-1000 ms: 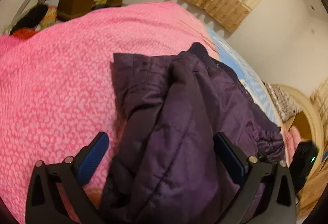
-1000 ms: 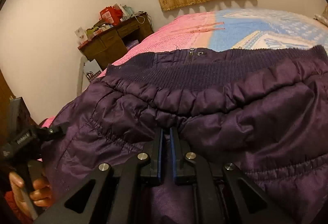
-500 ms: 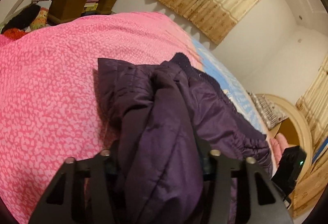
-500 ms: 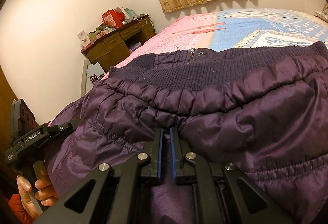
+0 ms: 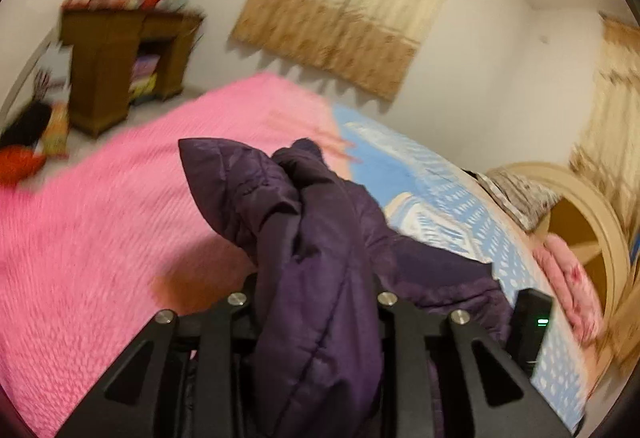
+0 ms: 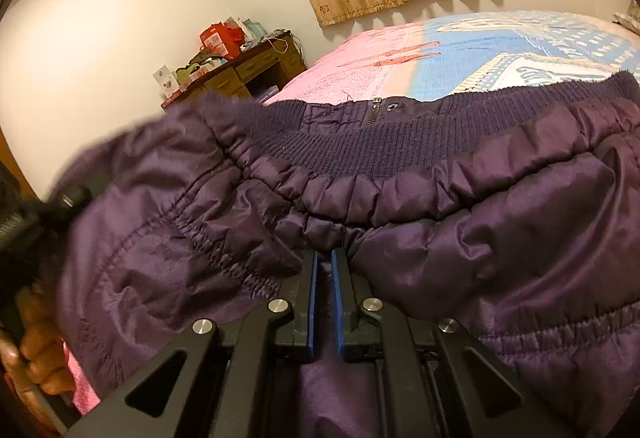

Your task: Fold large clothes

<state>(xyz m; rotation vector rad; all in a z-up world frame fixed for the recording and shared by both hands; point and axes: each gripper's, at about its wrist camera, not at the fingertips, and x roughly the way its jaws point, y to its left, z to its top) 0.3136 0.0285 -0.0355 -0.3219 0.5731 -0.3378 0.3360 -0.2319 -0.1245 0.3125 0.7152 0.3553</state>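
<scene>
A dark purple padded jacket (image 5: 316, 238) lies on a bed with a pink and blue cover (image 5: 100, 222). My left gripper (image 5: 316, 302) is shut on a thick bunch of the jacket and holds it lifted off the bed; the fabric hides its fingertips. In the right wrist view the jacket (image 6: 500, 230) fills the frame, ribbed hem and zipper at the top. My right gripper (image 6: 324, 262) is shut on the jacket's gathered edge, blue pads nearly together. The left gripper (image 6: 24, 222) shows blurred at the left edge there.
A brown wooden desk (image 5: 116, 61) with clutter on top stands by the far wall. Curtains (image 5: 344, 9) hang behind the bed. A rounded wooden headboard (image 5: 592, 238) and a pillow (image 5: 516, 197) are at the right. Items lie on the floor (image 5: 24, 153) at left.
My left gripper closed on the jacket fabric, then lifted it and tilted up. The right gripper stayed shut on the edge; the jacket's left side rose.
</scene>
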